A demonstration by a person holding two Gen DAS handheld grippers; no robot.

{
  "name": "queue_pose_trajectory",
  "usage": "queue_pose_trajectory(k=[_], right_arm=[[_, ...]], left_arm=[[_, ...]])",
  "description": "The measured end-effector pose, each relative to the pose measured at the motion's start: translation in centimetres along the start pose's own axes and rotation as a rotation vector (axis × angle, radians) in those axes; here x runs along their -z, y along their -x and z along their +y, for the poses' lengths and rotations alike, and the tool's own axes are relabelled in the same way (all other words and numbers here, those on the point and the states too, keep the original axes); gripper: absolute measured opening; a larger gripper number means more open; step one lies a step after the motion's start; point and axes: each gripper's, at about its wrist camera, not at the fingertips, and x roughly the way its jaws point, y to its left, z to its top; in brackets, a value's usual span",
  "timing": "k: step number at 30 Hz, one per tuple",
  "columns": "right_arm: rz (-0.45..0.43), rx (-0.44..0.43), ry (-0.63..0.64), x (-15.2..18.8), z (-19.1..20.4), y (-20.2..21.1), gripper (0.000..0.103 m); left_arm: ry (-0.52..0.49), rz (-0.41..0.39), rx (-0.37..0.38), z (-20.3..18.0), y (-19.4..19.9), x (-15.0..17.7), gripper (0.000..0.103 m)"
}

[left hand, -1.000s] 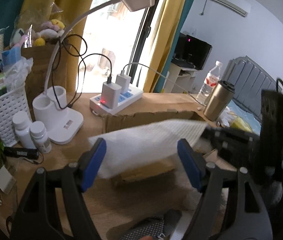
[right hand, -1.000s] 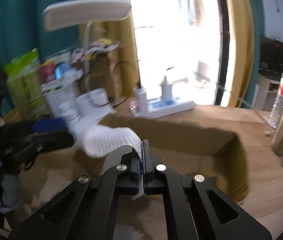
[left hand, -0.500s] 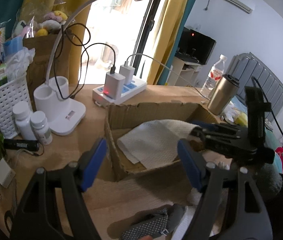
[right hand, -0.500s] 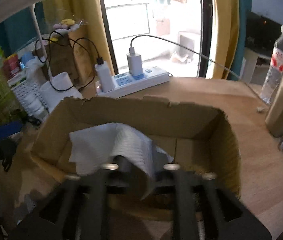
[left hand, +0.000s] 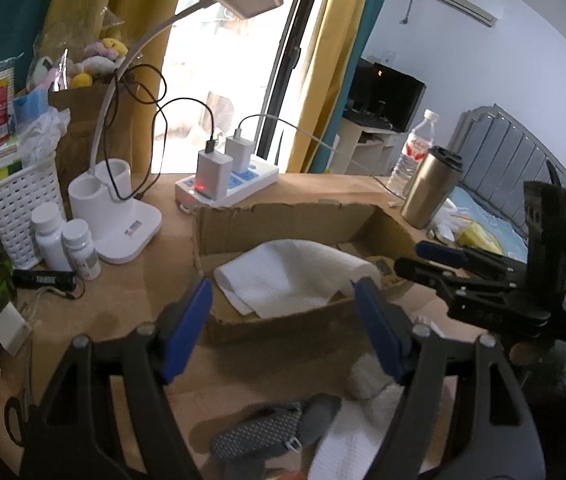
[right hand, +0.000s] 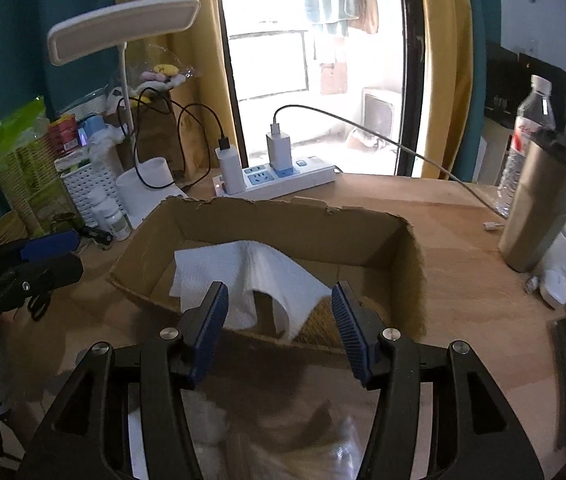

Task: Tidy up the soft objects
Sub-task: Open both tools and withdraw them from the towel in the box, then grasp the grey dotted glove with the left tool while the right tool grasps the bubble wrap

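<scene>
A white cloth (left hand: 287,276) lies loosely folded inside the open cardboard box (left hand: 283,220) on the wooden table; it also shows in the right wrist view (right hand: 247,284) inside the box (right hand: 283,220). My left gripper (left hand: 283,312) is open and empty, just in front of the box. My right gripper (right hand: 279,316) is open and empty, above the box's near wall; it shows at the right in the left wrist view (left hand: 423,256). A grey dotted sock (left hand: 271,432), a fluffy white item (left hand: 371,384) and another white cloth (left hand: 347,444) lie on the table beneath my left gripper.
A white lamp base (left hand: 111,212), two pill bottles (left hand: 63,244), a white basket (left hand: 15,208) and a black flashlight (left hand: 43,278) stand left. A power strip (left hand: 227,184) lies behind the box. A steel tumbler (right hand: 539,208) and a water bottle (right hand: 531,128) stand right.
My right gripper carried the white cloth over the box, opened and let it drop inside, then drew back. My left gripper stayed open.
</scene>
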Motion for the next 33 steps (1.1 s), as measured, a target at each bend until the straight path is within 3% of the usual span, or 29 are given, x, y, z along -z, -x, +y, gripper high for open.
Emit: queue_pose_trajectory(k=[15, 33], right_arm=[[-0.057, 0.012, -0.005, 2.2, 0.3, 5.5, 0.059], [-0.007, -0.039, 0.012, 6.1, 3.1, 6.1, 0.060]], left_arm=[[-0.032, -0.023, 0.024, -3.0, 2.8, 1.9, 0.075], [-0.005, 0.041, -0.002, -2.7, 3.0, 6.4, 0.075]])
